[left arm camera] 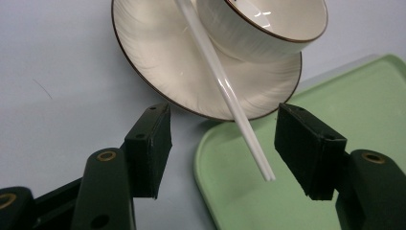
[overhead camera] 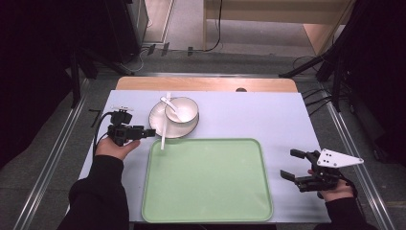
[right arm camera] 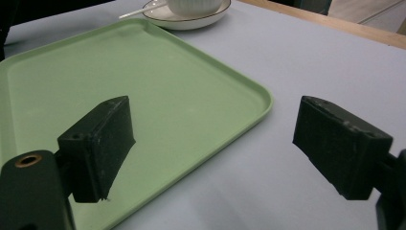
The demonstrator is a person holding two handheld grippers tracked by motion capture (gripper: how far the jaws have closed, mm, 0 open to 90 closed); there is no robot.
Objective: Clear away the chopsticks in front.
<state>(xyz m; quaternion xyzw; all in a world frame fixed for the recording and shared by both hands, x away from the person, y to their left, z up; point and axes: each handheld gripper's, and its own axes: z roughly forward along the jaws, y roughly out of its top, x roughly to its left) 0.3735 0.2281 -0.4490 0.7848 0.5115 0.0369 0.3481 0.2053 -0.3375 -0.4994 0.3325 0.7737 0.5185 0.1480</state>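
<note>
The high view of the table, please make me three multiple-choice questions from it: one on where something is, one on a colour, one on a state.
1. Where does the bowl sit?
A. on the plate
B. on the tray
C. on the bare table

2. What colour is the tray?
A. white
B. light green
C. blue

3. How do the jaws of the left tool stand?
A. shut on the bowl
B. shut on the tray's rim
C. open, pads clear of the chopsticks

Answers:
1. A, since the high view shows the bowl resting on the white plate behind the tray.
2. B, as the tray shows pale green in every view.
3. C, because the left gripper view shows the white chopsticks' tips between the two pads with a gap on each side.
</note>
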